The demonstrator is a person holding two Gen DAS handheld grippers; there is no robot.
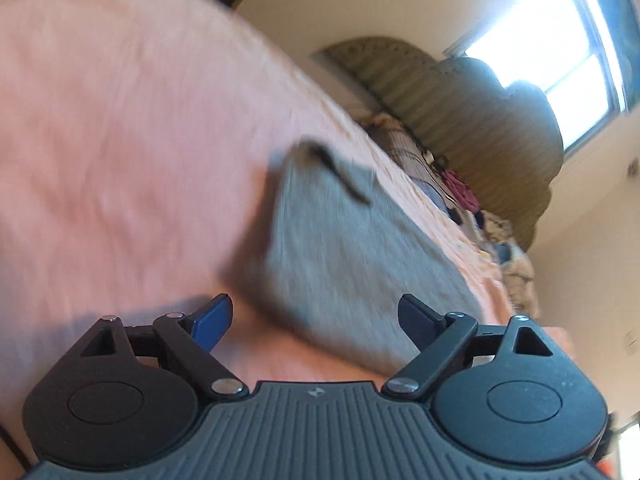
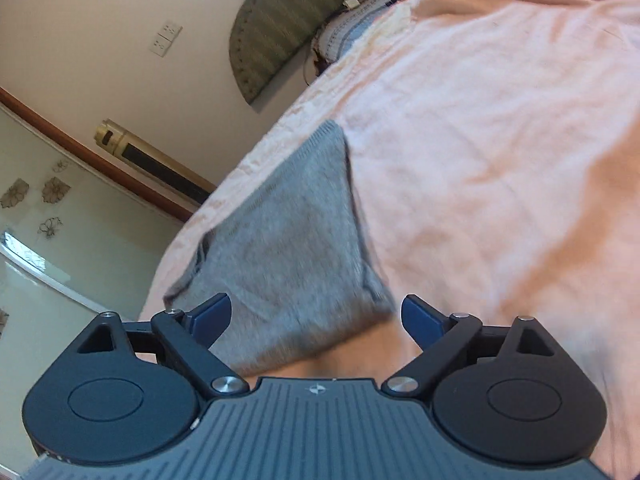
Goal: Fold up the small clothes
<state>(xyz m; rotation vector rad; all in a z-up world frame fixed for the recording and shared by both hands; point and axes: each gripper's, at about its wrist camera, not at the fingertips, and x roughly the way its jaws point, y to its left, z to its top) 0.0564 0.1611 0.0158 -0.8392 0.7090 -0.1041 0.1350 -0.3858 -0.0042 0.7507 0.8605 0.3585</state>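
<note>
Grey folded garment [image 1: 352, 256] lying mid-frame on pink bedsheet [image 1: 120, 120], left gripper [image 1: 316, 316] spread wide, holding nothing, right gripper [image 2: 316, 316] likewise wide, empty, garment's near edge between its fingers, untouched

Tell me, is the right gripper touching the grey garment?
Apart. In the right wrist view, the right gripper stands open and its blue pads close on nothing; the grey garment lies beyond them on the bed.

left gripper [image 1: 316, 312] jaws wide apart, right gripper [image 2: 316, 312] likewise, nothing gripped
</note>
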